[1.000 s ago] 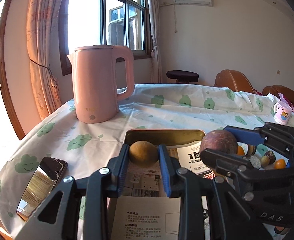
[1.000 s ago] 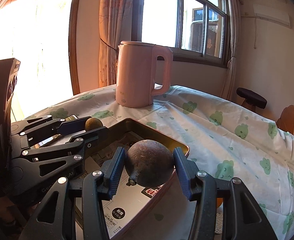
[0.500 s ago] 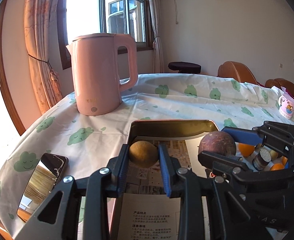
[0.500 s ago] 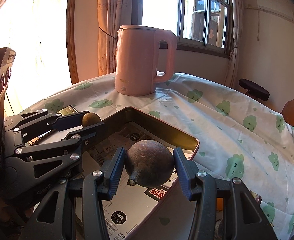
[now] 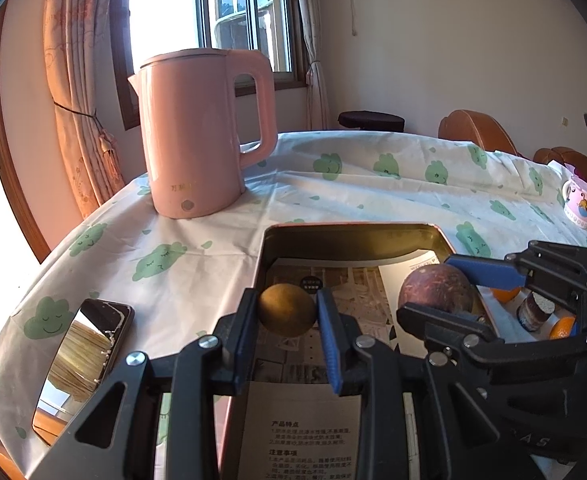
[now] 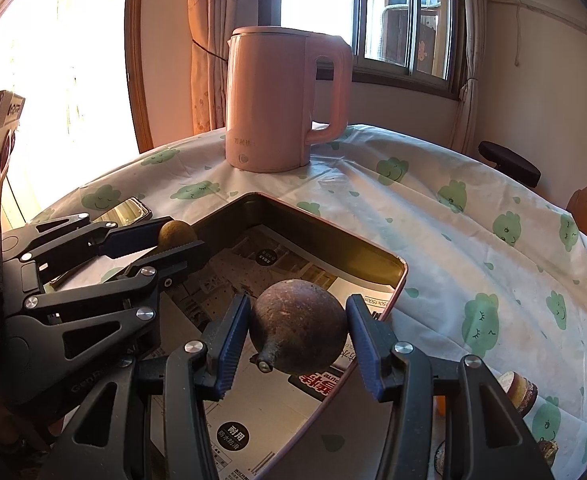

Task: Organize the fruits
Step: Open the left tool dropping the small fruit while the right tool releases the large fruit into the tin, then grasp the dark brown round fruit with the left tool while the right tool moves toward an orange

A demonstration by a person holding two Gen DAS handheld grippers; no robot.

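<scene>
Both tools are hovering over the tin tray (image 5: 349, 236), which is lying on the counter in front of the pink kettle (image 5: 201, 136). The left tool (image 5: 287, 312) is clamping a small tan fruit (image 5: 286, 309); the right tool (image 6: 298, 334) is clamping a dark purple fruit (image 6: 299, 326). Best lowering each until it is touching the tray's paper lining, then parting the fingers slowly, keeping the fruits apart so neither is rolling.

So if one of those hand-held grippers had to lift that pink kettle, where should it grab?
Probably the pink kettle by its handle, approached from the right side in the left wrist view. The loop stands upright, clear of the body, and looks narrow enough to pinch; the body looks too broad.
</scene>
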